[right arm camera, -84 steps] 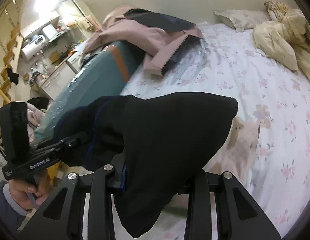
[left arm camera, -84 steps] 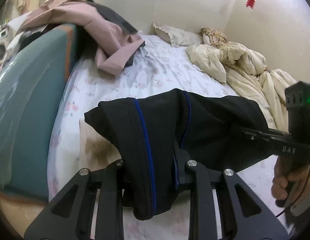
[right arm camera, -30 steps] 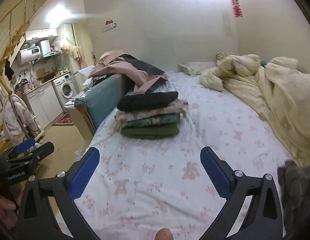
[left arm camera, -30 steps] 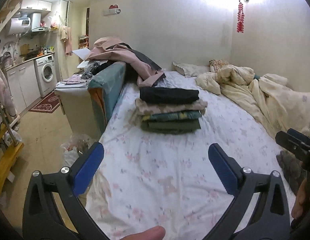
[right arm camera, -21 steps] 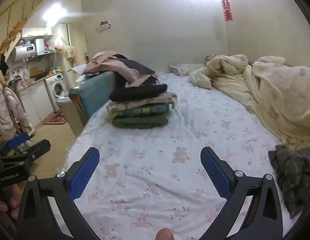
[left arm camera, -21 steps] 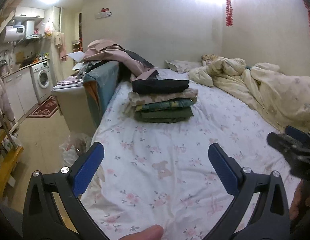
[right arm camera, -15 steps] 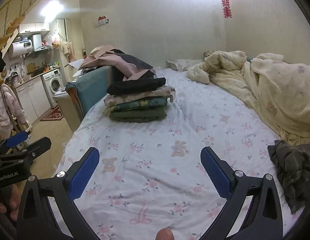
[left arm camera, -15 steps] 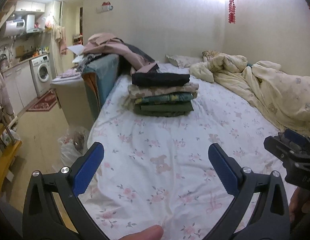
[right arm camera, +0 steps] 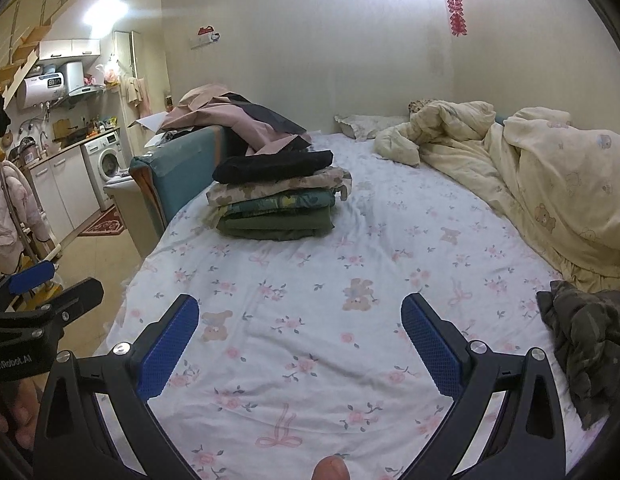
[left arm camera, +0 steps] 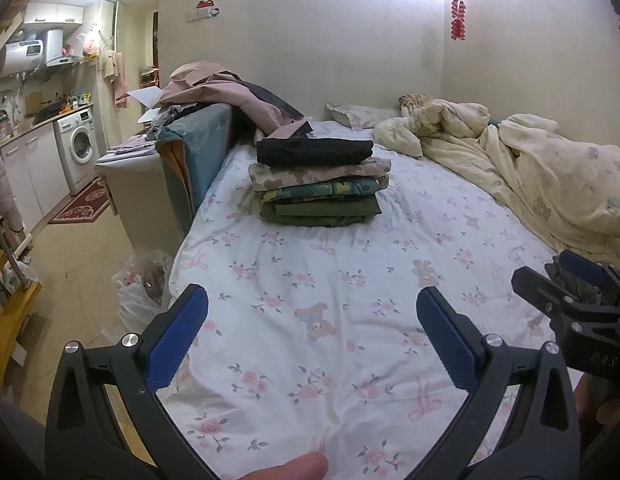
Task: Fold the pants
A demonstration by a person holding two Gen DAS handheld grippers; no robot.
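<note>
A stack of folded clothes (left arm camera: pixel 319 184) sits far up the floral bed sheet, with folded black pants (left arm camera: pixel 313 151) on top; it also shows in the right wrist view (right arm camera: pixel 276 196). A crumpled dark camouflage garment (right arm camera: pixel 585 340) lies on the bed at the right. My left gripper (left arm camera: pixel 310 320) is open and empty, low over the near end of the bed. My right gripper (right arm camera: pixel 300 326) is open and empty too; it shows from the side in the left wrist view (left arm camera: pixel 569 292), close to the crumpled garment.
A cream quilt (right arm camera: pixel 541 184) is bunched along the right of the bed (left arm camera: pixel 349 280). A teal sofa arm (left arm camera: pixel 198 148) with pink clothes (left arm camera: pixel 222 92) borders the left. A plastic bag (left arm camera: pixel 142 280) lies on the floor; kitchen cabinets and a washing machine (left arm camera: pixel 78 148) stand far left.
Both grippers released the black pants onto the stack, opened, and pulled back toward the foot of the bed. The crumpled camouflage garment has come into view at the right.
</note>
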